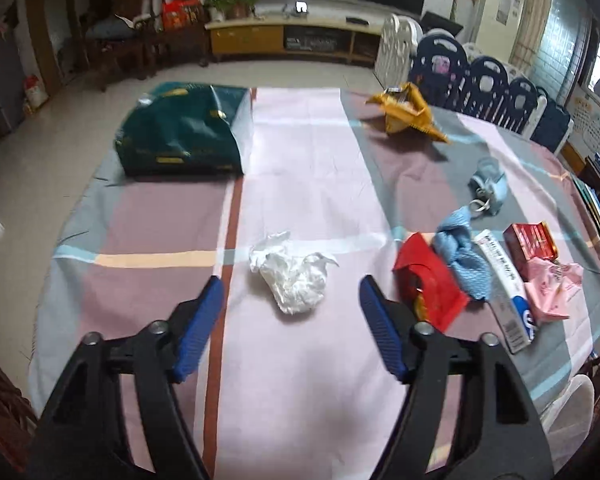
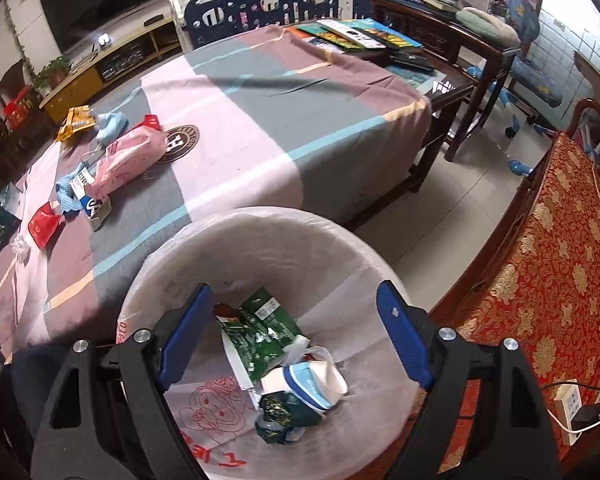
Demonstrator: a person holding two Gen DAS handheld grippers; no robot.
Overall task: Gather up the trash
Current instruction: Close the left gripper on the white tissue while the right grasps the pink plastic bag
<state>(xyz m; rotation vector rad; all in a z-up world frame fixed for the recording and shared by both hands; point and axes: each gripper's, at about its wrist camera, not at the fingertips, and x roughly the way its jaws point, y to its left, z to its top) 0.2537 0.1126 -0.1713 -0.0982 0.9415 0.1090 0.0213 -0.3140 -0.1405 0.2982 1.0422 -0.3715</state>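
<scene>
**Mia:** What is closest to your left gripper (image 1: 291, 300)?

**Me:** A crumpled white tissue (image 1: 290, 276). It lies on the worktop (image 1: 300, 380), right ahead of my blue fingers (image 1: 198, 328). The fingers are spread wide and hold nothing. I think I keep them wide so the tissue can fit in between.

**Mia:** And your right gripper (image 2: 294, 320)?

**Me:** It hangs over the trash bin (image 2: 340, 240). Its fingers are spread wide too, with nothing in them. The bin stands beside the worktop, so trash can go straight in. It has a white bag inside. A green wrapper (image 2: 260, 332) and a paper cup (image 2: 312, 384) lie at the bottom.

**Mia:** What is farther away on the worktop?

**Me:** To the right of the tissue I see a red packet (image 1: 428, 280), a blue cloth (image 1: 462, 252), a long white box (image 1: 504, 292) and a pink bag (image 1: 552, 288). They lie close together, some touching. A red box (image 1: 530, 242) sits behind them. Farther back is a yellow wrapper (image 1: 408, 112). A dark green bag (image 1: 184, 132) lies at the far left.

**Mia:** So lots left?

**Me:** Yes, I think so. The tissue looks like my next grab. It is soft, so it should squeeze easily.
</scene>
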